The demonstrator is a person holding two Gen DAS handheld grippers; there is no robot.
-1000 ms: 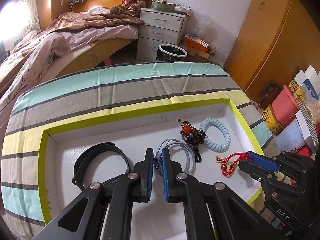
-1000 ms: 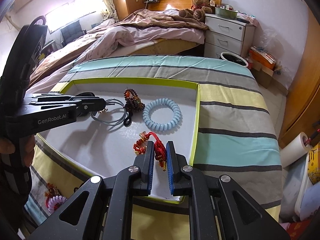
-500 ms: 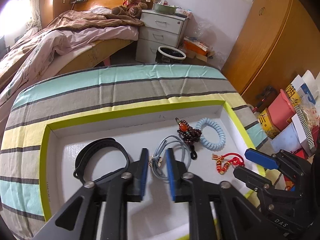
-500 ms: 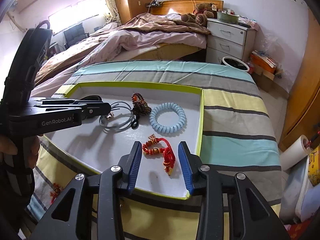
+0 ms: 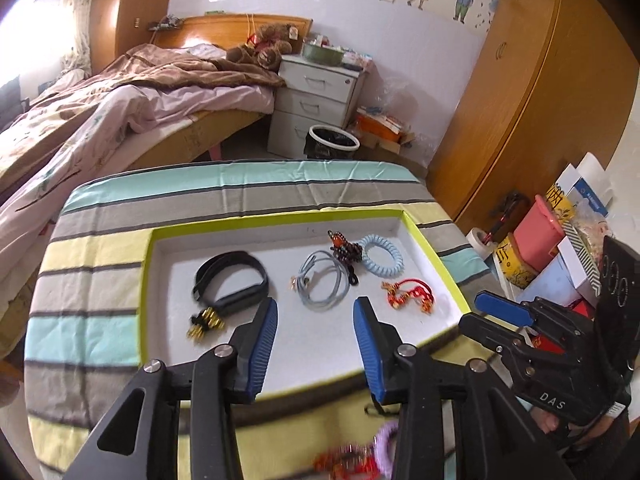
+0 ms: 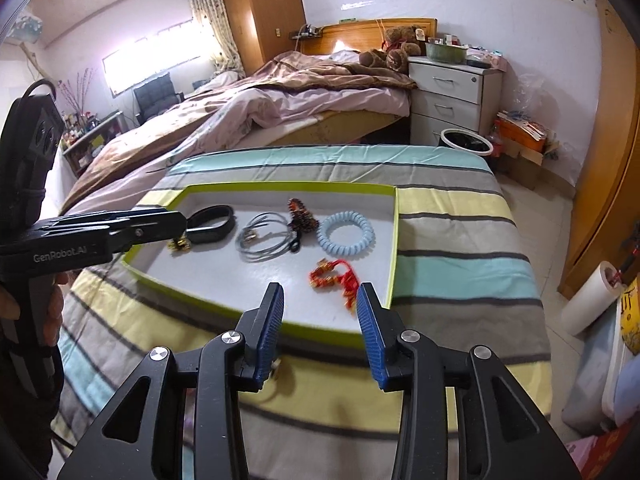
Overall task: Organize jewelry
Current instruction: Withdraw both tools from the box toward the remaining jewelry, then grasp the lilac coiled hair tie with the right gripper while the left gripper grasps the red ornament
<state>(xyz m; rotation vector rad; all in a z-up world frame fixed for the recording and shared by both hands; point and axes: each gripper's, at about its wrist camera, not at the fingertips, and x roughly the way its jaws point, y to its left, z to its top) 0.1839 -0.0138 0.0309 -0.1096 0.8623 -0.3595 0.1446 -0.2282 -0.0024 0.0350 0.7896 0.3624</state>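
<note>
A white tray with a lime rim (image 5: 149, 280) (image 6: 394, 240) lies on the striped cloth. In it lie a black band (image 5: 232, 282) (image 6: 212, 222), a small gold piece (image 5: 204, 322) (image 6: 179, 244), a grey cord loop (image 5: 324, 282) (image 6: 266, 238), a dark bead bracelet (image 5: 345, 249) (image 6: 302, 216), a light blue coil bracelet (image 5: 382, 258) (image 6: 346, 234) and a red charm cord (image 5: 408, 296) (image 6: 334, 278). My left gripper (image 5: 316, 312) is open and empty above the tray's near side. My right gripper (image 6: 320, 300) is open and empty, just short of the red charm cord.
More jewelry, purple and red (image 5: 360, 456), lies blurred on the cloth in front of the tray. A bed (image 6: 280, 96), a white drawer chest (image 6: 452, 96), a bin (image 6: 466, 144) and wooden wardrobes (image 5: 520, 112) stand beyond. Boxes (image 5: 556, 240) are piled at the right.
Both grippers went from shut on their pieces to wide open and drew back from the tray. The grey cord loop and the red charm cord now lie released in the tray.
</note>
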